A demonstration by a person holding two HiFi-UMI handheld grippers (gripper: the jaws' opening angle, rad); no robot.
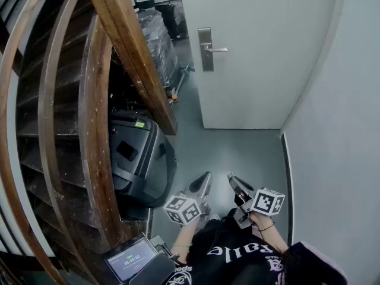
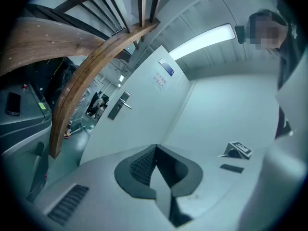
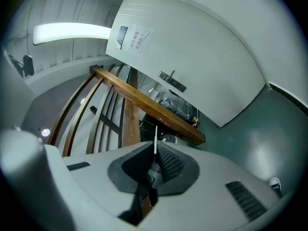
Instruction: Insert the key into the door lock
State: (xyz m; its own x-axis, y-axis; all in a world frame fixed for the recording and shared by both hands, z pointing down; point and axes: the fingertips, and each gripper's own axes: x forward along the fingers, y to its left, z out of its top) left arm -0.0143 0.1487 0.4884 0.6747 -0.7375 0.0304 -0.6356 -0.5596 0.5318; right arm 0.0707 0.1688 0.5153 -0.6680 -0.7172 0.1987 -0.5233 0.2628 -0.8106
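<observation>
Key [image 3: 155, 139] shows edge-on as a thin pale sliver, pinched between the ribbed pads of the right gripper [image 3: 155, 152]. It sticks out past the tips. That gripper's jaws are closed down on the blade, with no gap visible beside it.

Left gripper [image 2: 154, 149]: jaws fully together, tips touching, nothing between them.

Head view: both grippers are held low, close to the person's body, side by side but not touching. Both point toward the white door [image 1: 249, 70]. The key is too small to make out in this view.

Door lock [image 1: 206, 49] is a metal plate with a lever handle near the door's left edge. It is well apart from both grippers, and the key is not in contact with it.

Surroundings: a curved wooden stair rail [image 1: 133, 52] runs along the left. A black machine [image 1: 139, 156] sits beneath it on the grey-green floor [image 1: 237, 153].
</observation>
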